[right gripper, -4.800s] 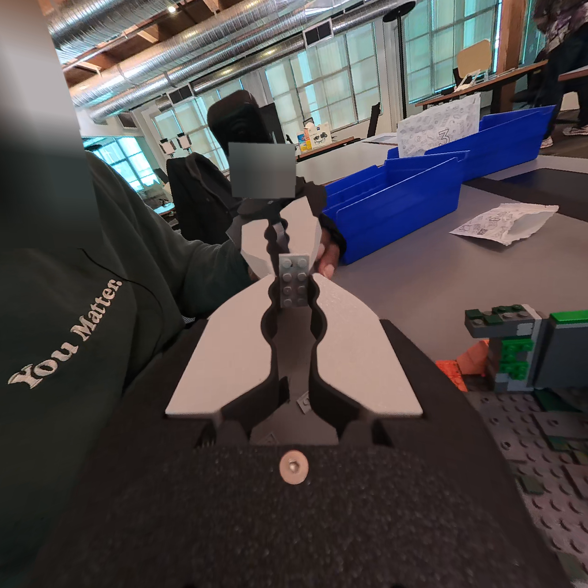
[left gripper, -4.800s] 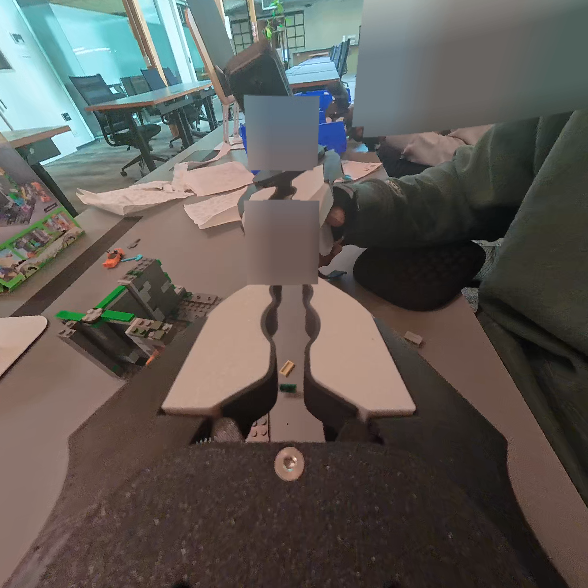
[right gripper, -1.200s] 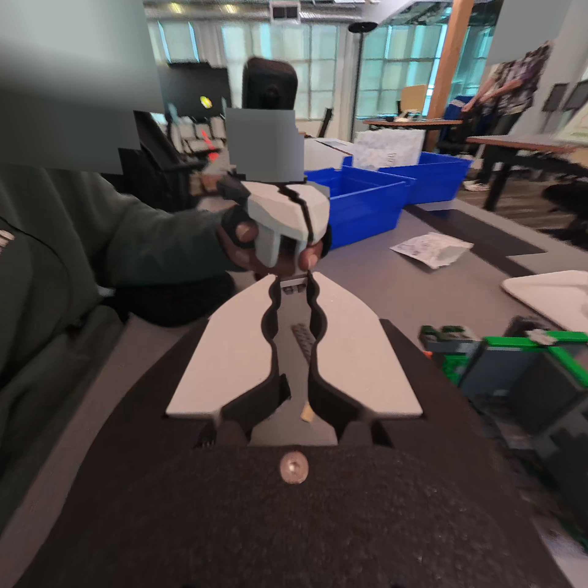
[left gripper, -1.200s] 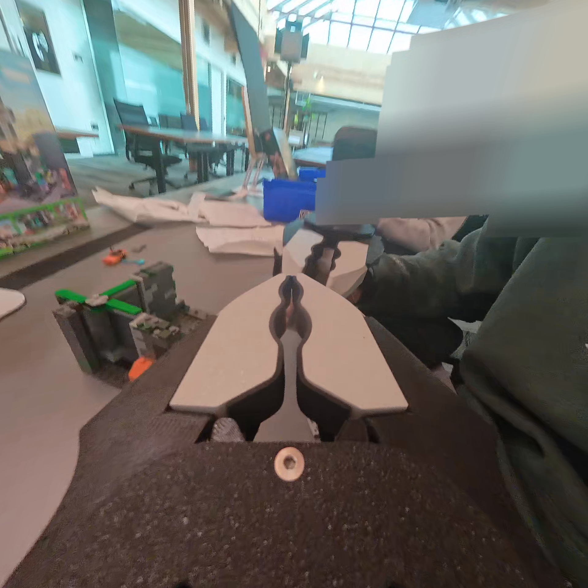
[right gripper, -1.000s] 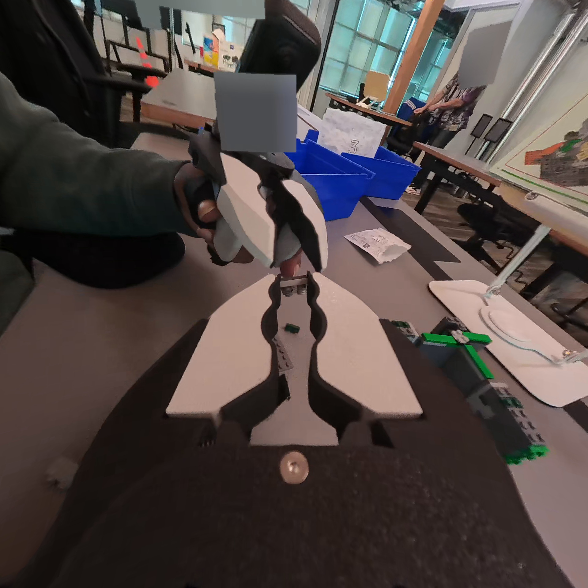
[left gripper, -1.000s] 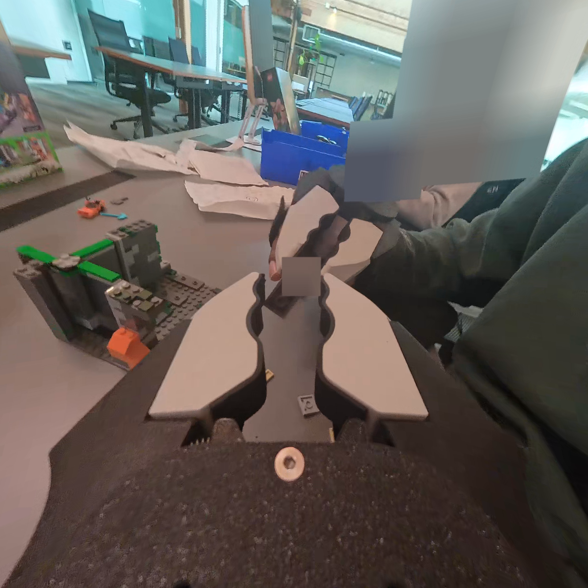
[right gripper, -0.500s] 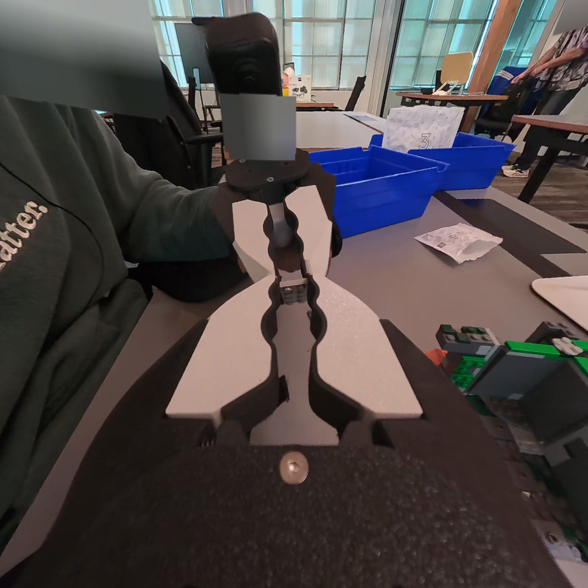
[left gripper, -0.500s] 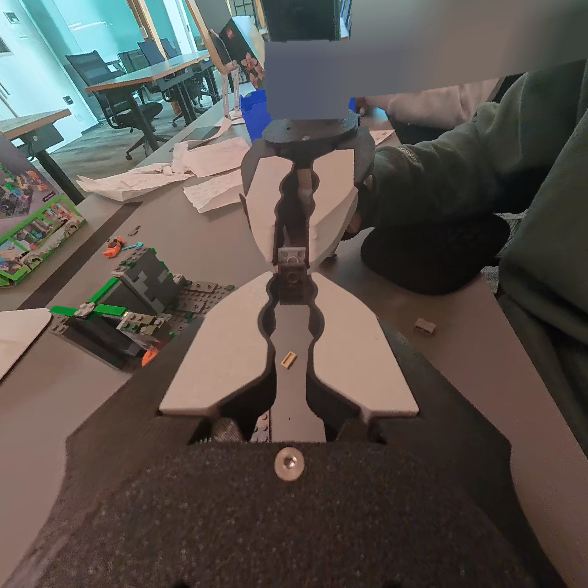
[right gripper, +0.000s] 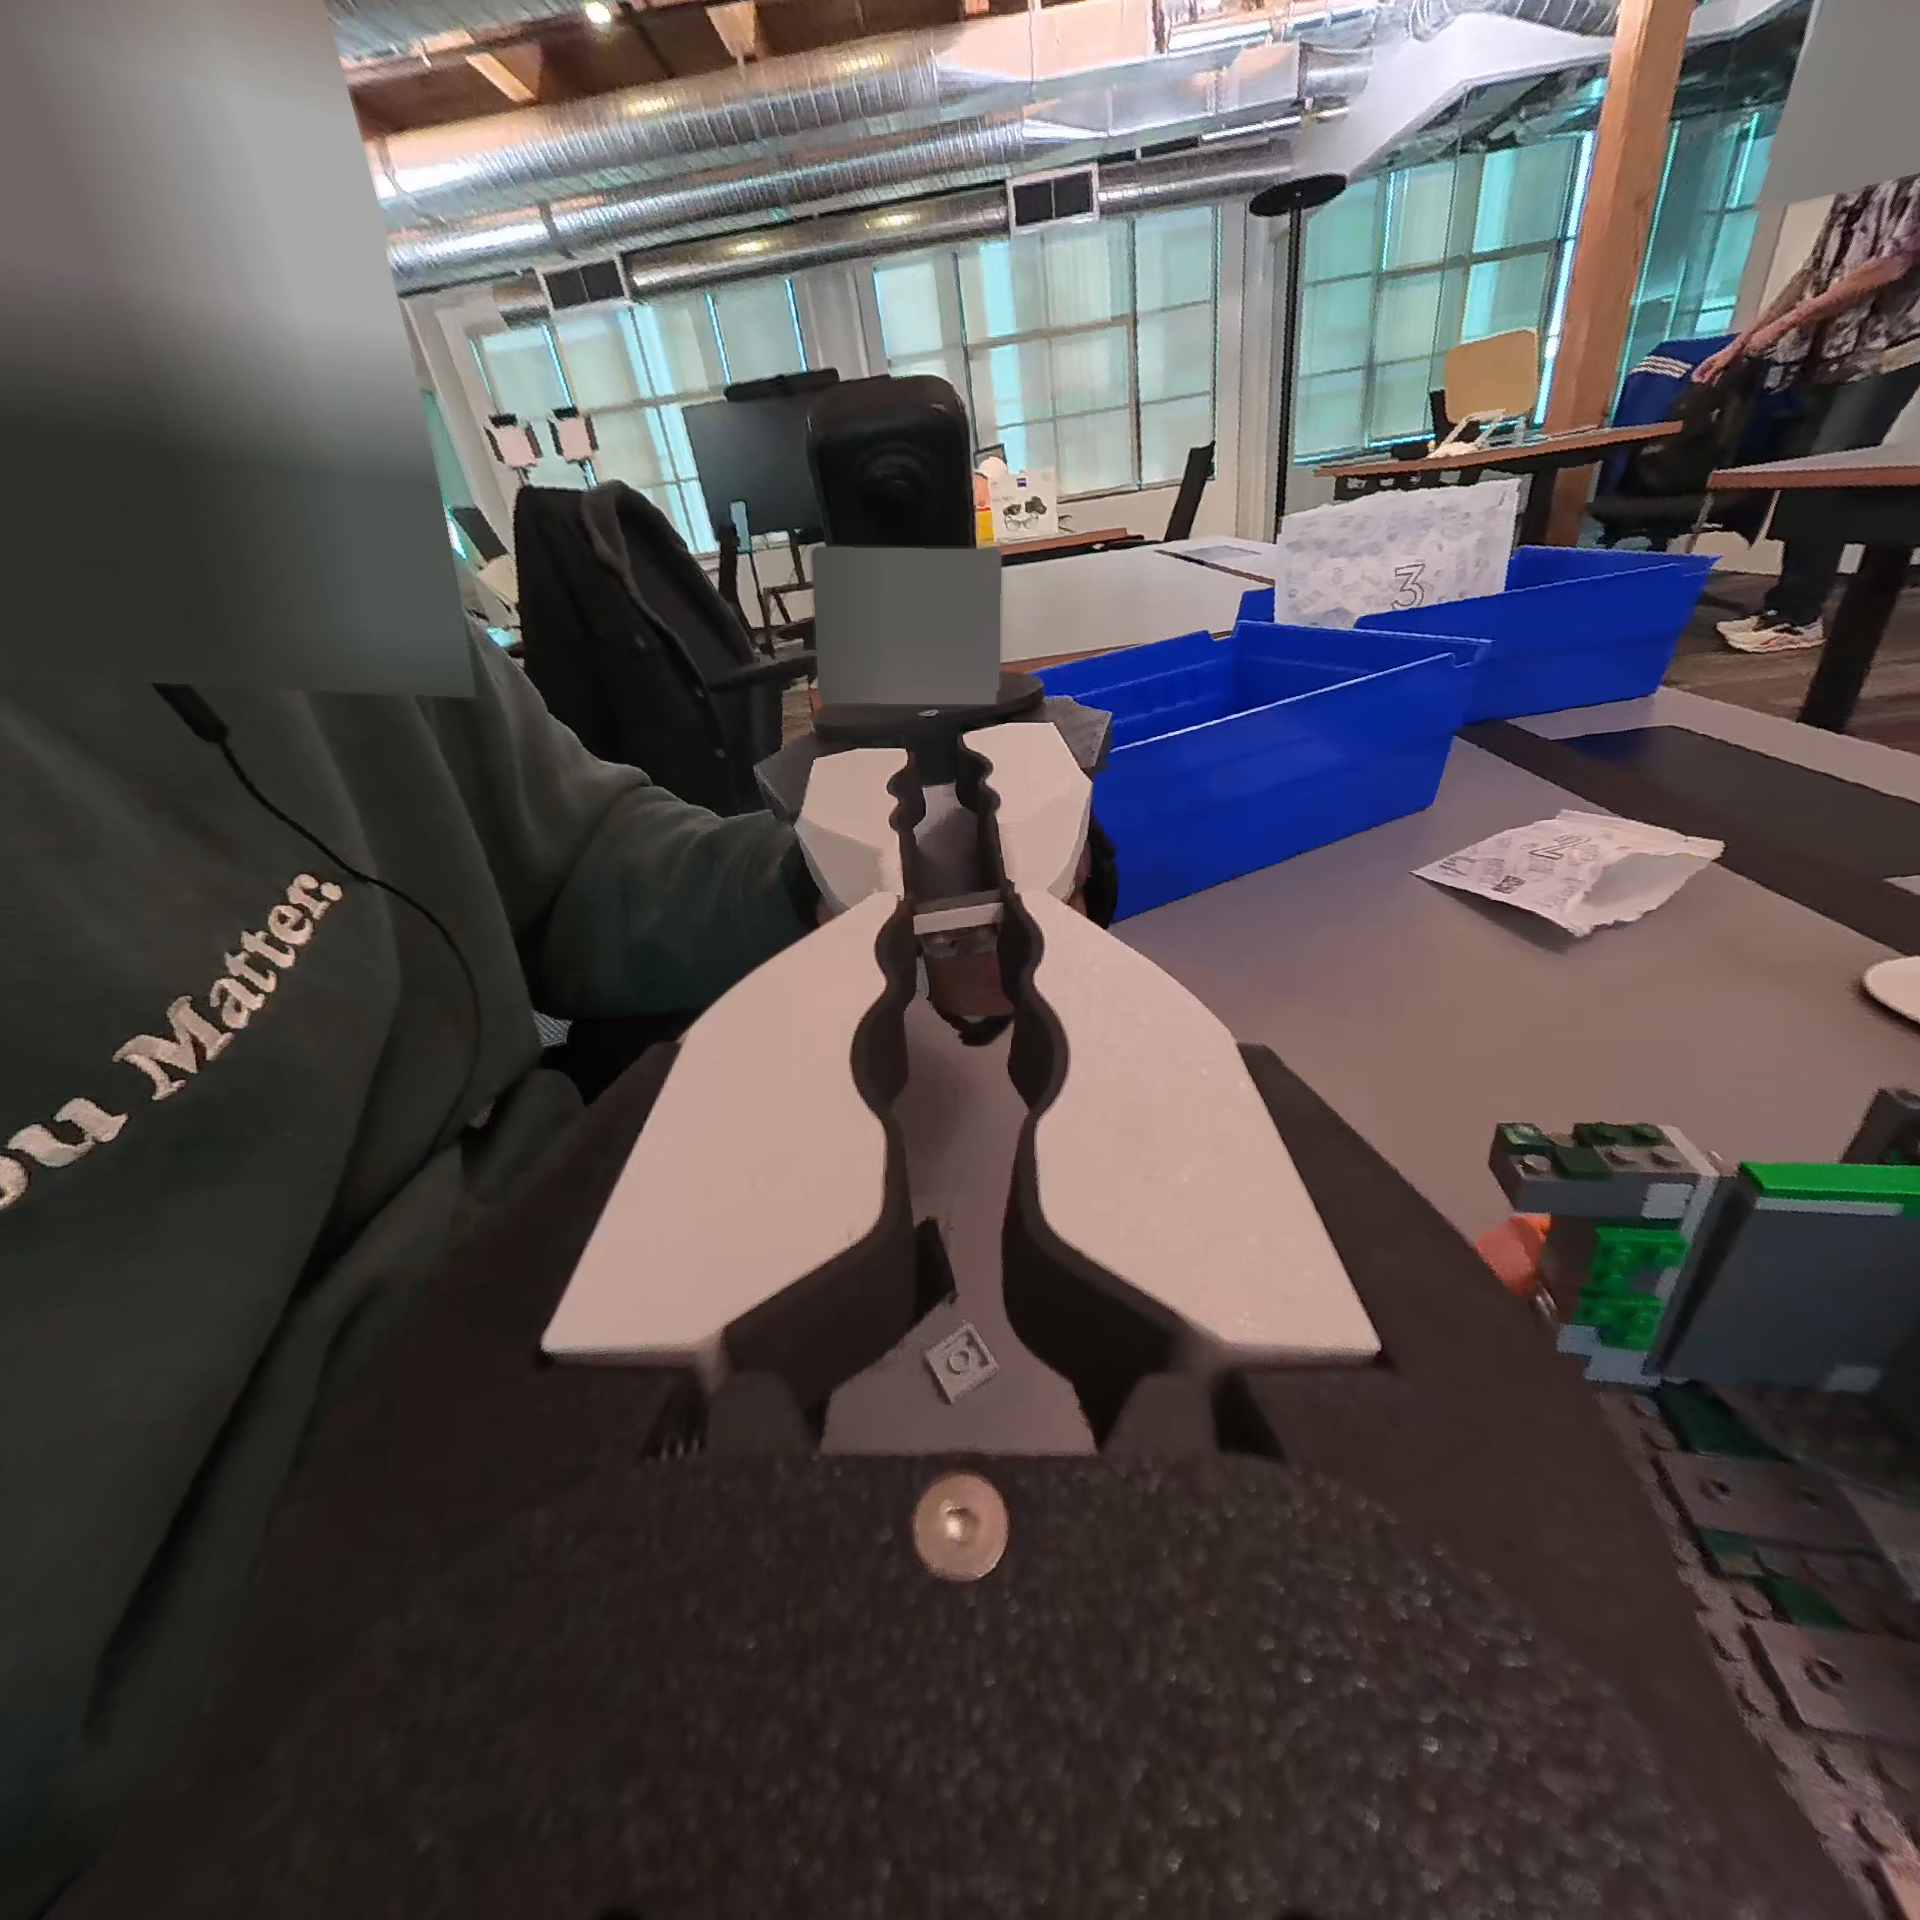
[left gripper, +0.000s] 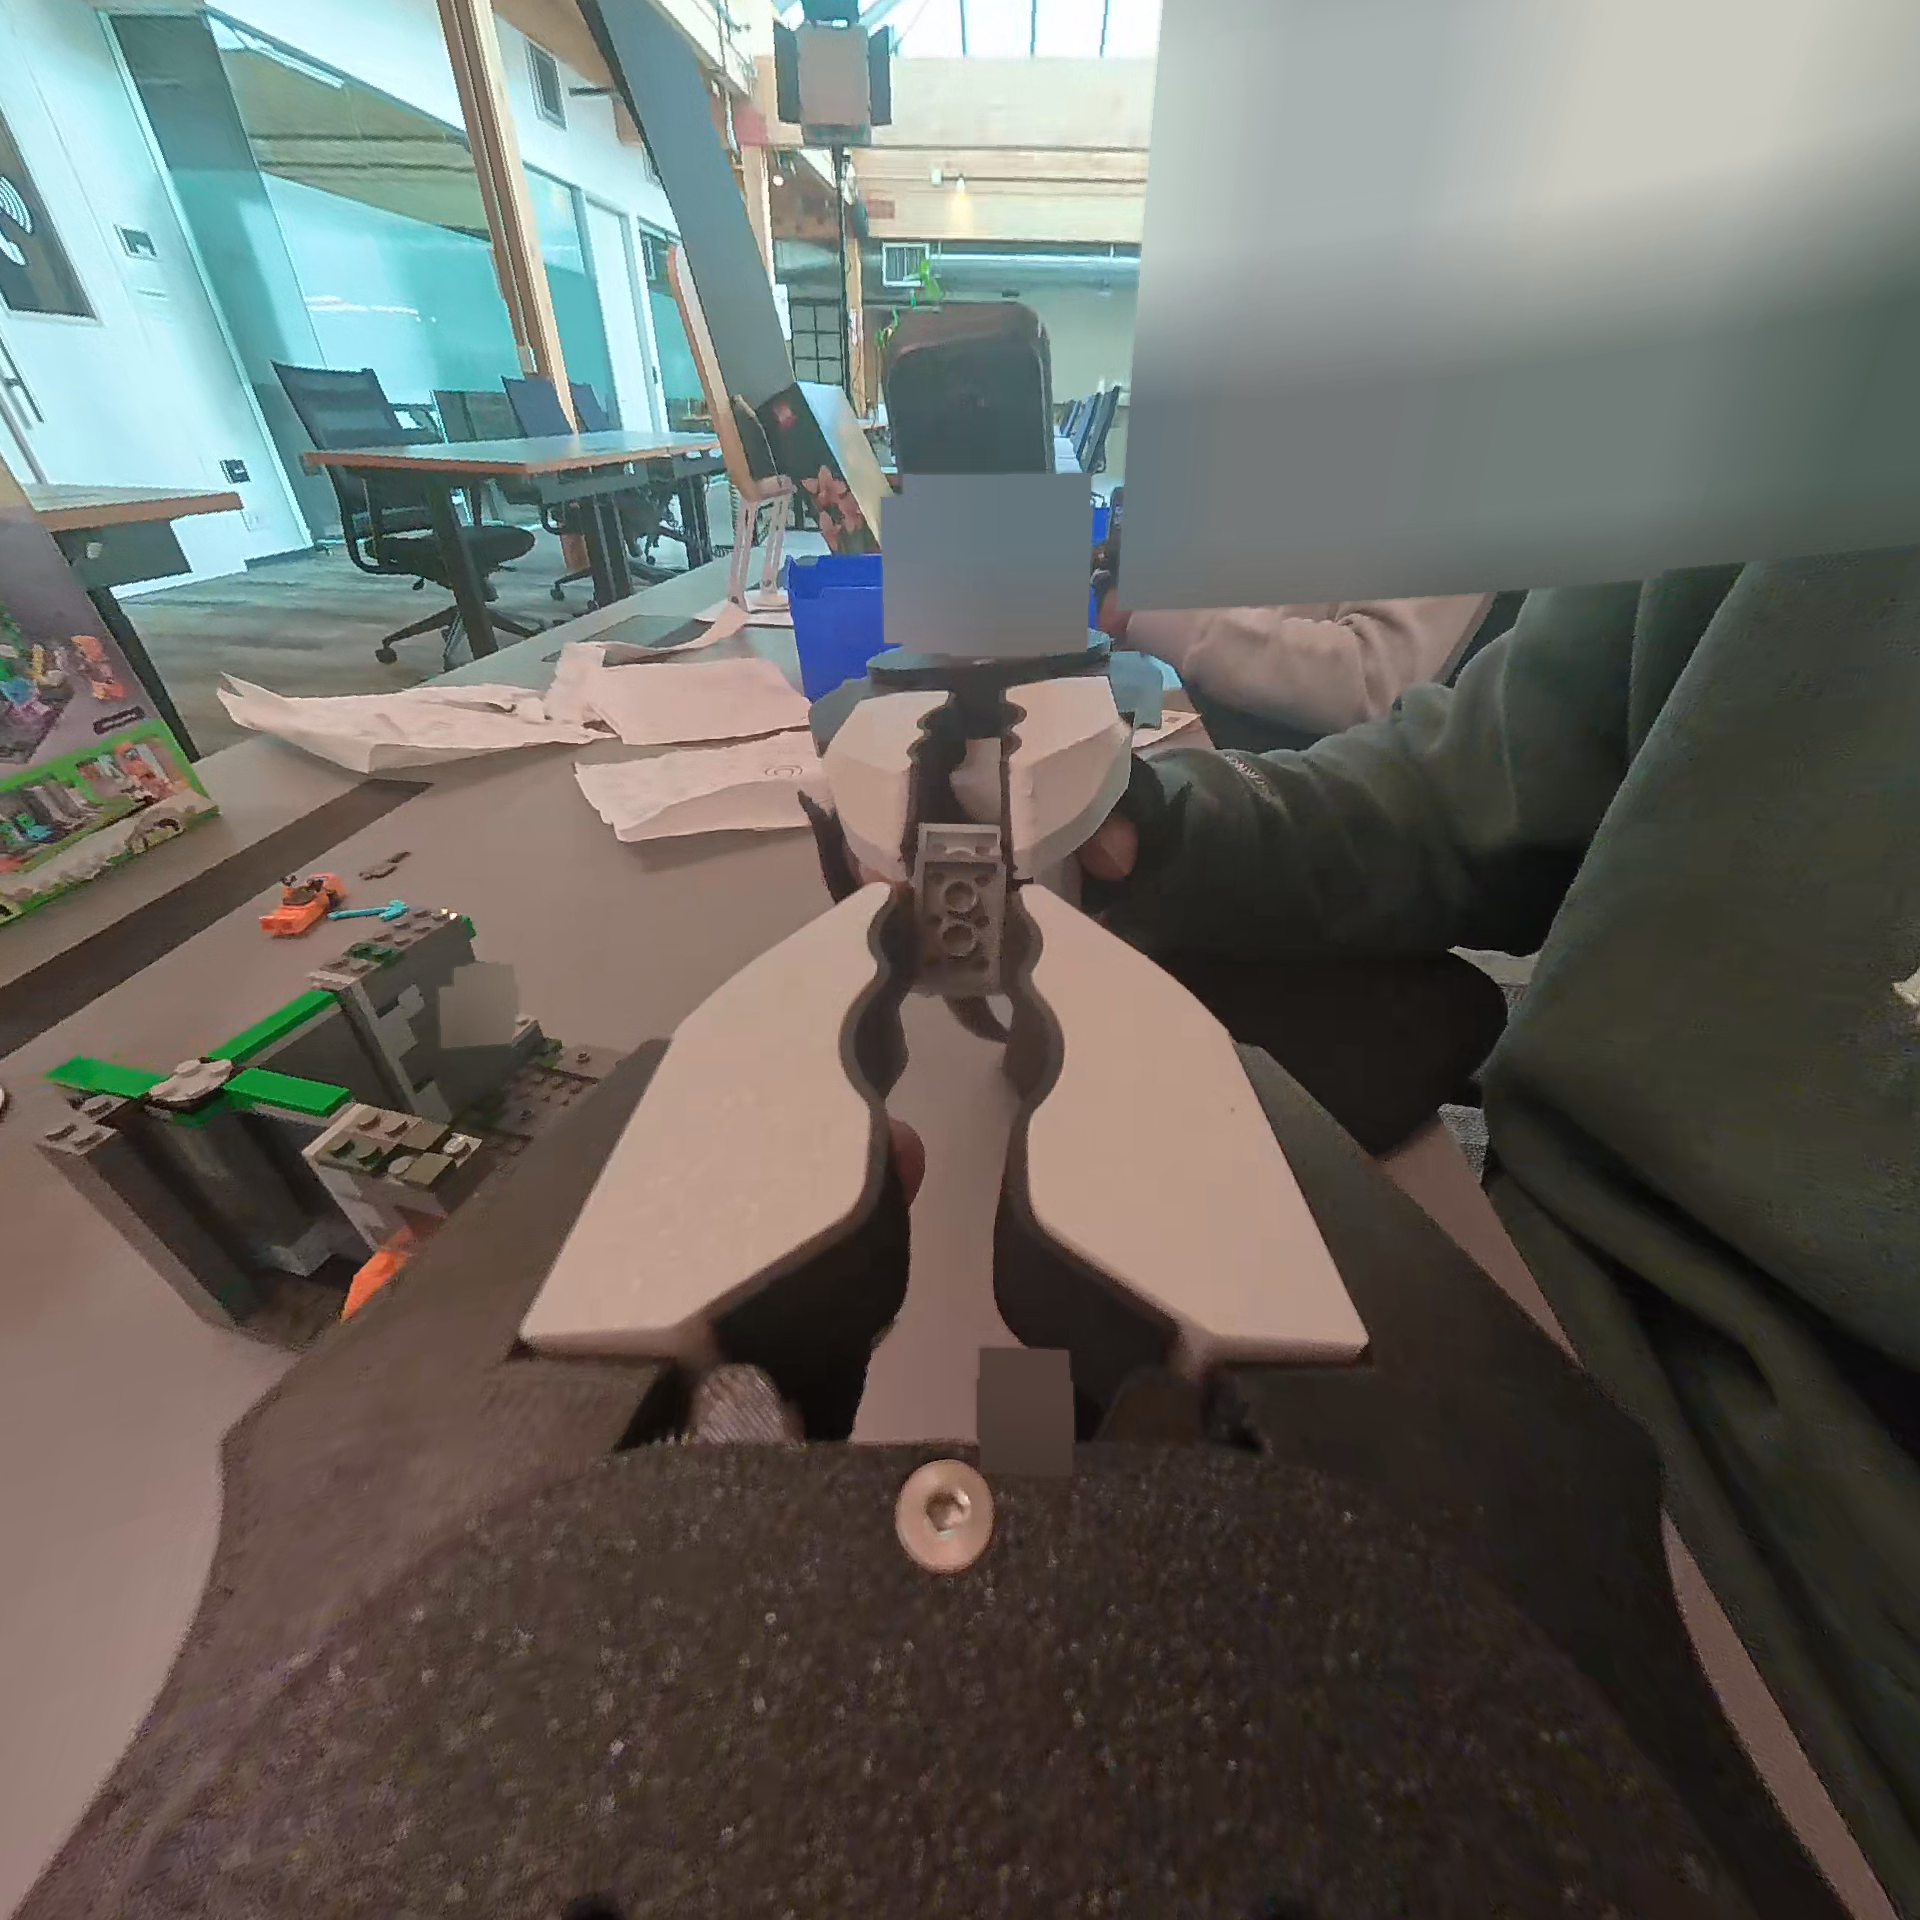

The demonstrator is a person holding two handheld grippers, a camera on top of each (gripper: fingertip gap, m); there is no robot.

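My left gripper (left gripper: 958, 920) is shut on a small grey brick plate (left gripper: 959, 920), seen from its underside, held above the grey table (left gripper: 644, 935). My right gripper (left gripper: 961, 831) faces it head-on, and its tips grip the far end of the same plate. In the right wrist view my right gripper (right gripper: 958, 925) is shut on the plate (right gripper: 958, 918), seen edge-on between both pads. The left gripper (right gripper: 951, 894) meets it from the far side. A person's hands in green sleeves hold both grippers.
A grey and green brick build (left gripper: 260, 1122) stands on the table to the left; it also shows in the right wrist view (right gripper: 1714, 1247). Blue bins (right gripper: 1299, 748), a paper bag (right gripper: 1558, 873), paper sheets (left gripper: 499, 707), a set box (left gripper: 73, 727) and a loose grey plate (right gripper: 961, 1361) lie around. The grippers are tip to tip, or close to it.
A second ago my left jaws stood wider; they have come together on the grey plate that my right gripper kept holding. Both grippers have since tilted up, tip to tip.
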